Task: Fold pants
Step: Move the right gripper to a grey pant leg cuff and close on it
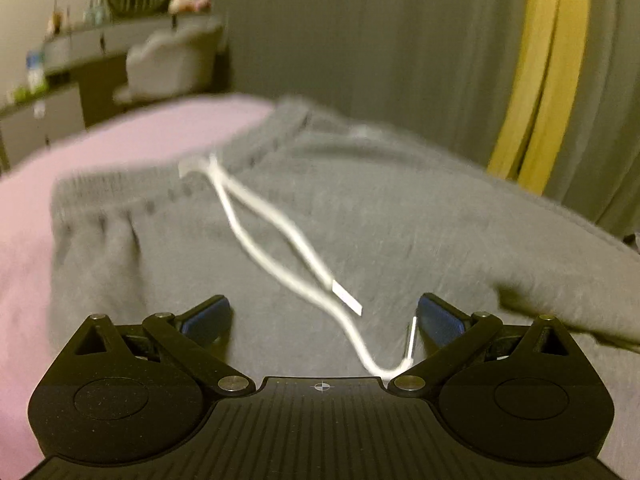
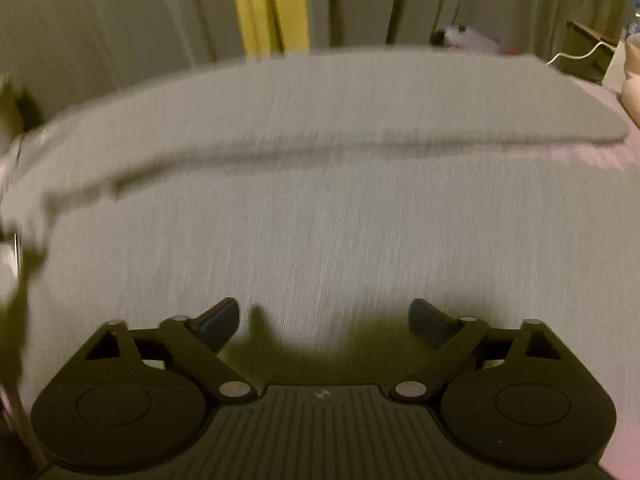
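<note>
Grey sweatpants [image 1: 380,216] lie on a pink bed cover [image 1: 120,136]. In the left wrist view I see the elastic waistband [image 1: 168,188] at the left and a white drawstring [image 1: 280,236] running down toward my left gripper [image 1: 324,312], which is open just above the cloth and holds nothing. In the right wrist view the pants [image 2: 320,220] fill the frame, with one leg folded over along the far side [image 2: 360,104]. My right gripper [image 2: 324,316] is open just over the cloth and empty. Both views are blurred.
A grey curtain [image 1: 380,40] with a yellow strip [image 1: 548,72] hangs behind the bed. A shelf with bottles and a chair [image 1: 172,64] stand at the far left. A nightstand with a white cable [image 2: 588,52] is at the far right.
</note>
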Demonstrator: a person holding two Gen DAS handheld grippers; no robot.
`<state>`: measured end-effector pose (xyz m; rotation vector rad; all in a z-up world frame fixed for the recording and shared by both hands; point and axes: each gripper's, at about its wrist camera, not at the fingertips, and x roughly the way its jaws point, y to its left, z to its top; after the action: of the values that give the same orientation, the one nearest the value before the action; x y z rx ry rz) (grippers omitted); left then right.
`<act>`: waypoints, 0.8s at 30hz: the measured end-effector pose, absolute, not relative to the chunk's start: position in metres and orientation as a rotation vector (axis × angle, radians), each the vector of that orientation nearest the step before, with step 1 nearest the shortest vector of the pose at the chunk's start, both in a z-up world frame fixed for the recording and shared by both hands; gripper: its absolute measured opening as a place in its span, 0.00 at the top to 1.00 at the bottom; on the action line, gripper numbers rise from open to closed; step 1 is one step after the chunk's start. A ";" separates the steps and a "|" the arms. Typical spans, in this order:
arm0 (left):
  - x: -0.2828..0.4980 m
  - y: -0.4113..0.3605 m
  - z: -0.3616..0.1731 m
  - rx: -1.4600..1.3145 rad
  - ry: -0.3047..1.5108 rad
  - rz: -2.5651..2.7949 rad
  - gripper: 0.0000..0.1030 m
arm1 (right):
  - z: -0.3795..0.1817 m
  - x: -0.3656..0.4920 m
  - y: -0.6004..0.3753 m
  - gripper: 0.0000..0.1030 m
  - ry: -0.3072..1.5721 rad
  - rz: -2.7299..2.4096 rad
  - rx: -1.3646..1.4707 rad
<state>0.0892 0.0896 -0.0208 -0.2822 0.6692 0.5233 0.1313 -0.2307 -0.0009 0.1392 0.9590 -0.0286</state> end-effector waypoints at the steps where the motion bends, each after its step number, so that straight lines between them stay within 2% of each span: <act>1: 0.091 0.091 -0.028 -0.309 0.717 0.535 0.00 | 0.005 0.146 -0.240 0.22 0.937 -0.039 0.164; 2: 0.092 0.091 -0.032 -0.317 0.706 0.543 0.00 | 0.012 0.163 -0.251 0.26 0.908 -0.057 0.189; 4: 0.087 0.085 -0.034 -0.301 0.657 0.563 0.00 | 0.021 0.198 -0.273 0.45 0.842 -0.105 0.224; 7: 0.084 0.078 -0.036 -0.297 0.620 0.586 0.00 | 0.024 0.257 -0.306 0.64 0.801 -0.201 0.284; 9: 0.078 0.073 -0.037 -0.301 0.597 0.594 0.00 | 0.021 0.297 -0.326 0.69 0.793 -0.261 0.326; 12: 0.073 0.068 -0.038 -0.292 0.583 0.600 0.00 | 0.013 0.342 -0.347 0.69 0.776 -0.337 0.379; 14: 0.071 0.067 -0.038 -0.292 0.577 0.602 0.00 | 0.005 0.370 -0.359 0.67 0.796 -0.390 0.430; 15: 0.070 0.066 -0.039 -0.289 0.574 0.604 0.00 | 0.001 0.382 -0.364 0.56 0.808 -0.414 0.463; 16: 0.073 0.068 -0.041 -0.287 0.574 0.606 0.00 | -0.001 0.389 -0.367 0.35 0.814 -0.431 0.493; 18: 0.075 0.068 -0.043 -0.282 0.569 0.612 0.00 | -0.008 0.409 -0.372 0.18 0.841 -0.490 0.517; 24: 0.075 0.062 -0.045 -0.265 0.555 0.621 0.00 | -0.017 0.447 -0.374 0.17 0.862 -0.629 0.455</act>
<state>0.0748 0.0624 -0.0449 -0.2647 0.5545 0.6212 0.4474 -0.3744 -0.0167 0.4547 0.8620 -0.6293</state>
